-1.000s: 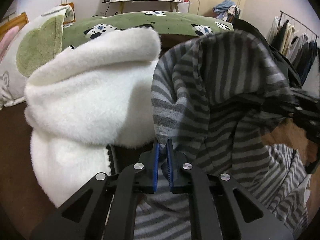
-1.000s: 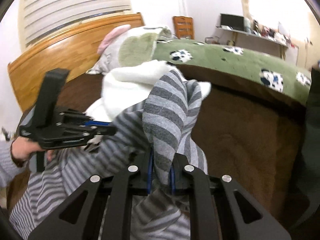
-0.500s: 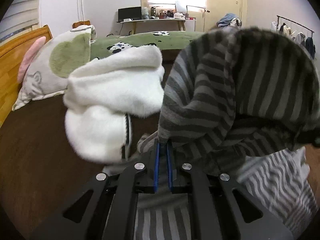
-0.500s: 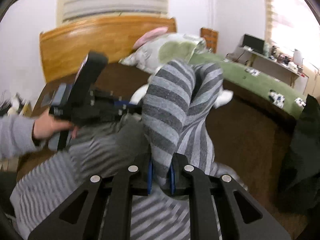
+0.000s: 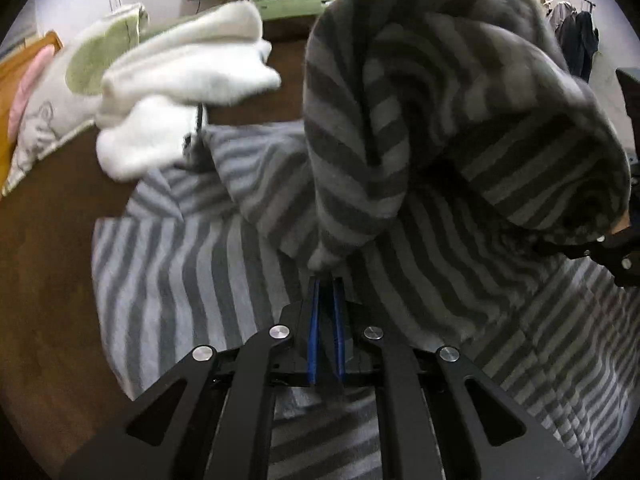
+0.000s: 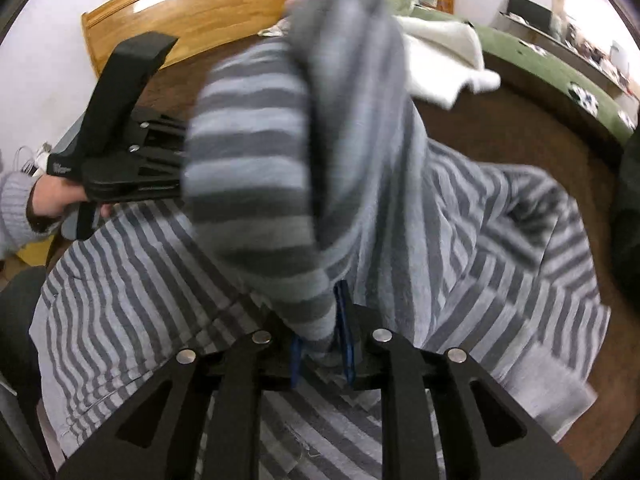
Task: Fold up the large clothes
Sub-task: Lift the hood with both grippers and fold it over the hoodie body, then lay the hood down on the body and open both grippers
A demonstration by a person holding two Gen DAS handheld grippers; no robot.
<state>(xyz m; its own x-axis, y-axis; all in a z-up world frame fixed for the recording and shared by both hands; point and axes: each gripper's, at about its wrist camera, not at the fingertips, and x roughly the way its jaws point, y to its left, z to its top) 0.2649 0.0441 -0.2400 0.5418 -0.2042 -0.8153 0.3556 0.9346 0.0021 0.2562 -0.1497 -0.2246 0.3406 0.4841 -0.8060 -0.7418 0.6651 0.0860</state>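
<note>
Presently the left hand-held gripper (image 5: 325, 280) is clamped on a fold of the striped garment (image 5: 168, 264), and the right hand-held gripper (image 6: 322, 336) pinches another bunch of it; the rest lies spread on the brown bed (image 5: 48, 248) near a white fleece (image 5: 180, 80). Risk, as I judge it: the right bunch is thick and could slip loose, or the fold could land crooked or over the fleece. Compared with a second ago, both grippers have swung the lifted edge lower over the spread cloth.

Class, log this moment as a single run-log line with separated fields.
left gripper: shut on striped garment | right gripper: shut on striped garment | fold draped between them | white fleece behind
</note>
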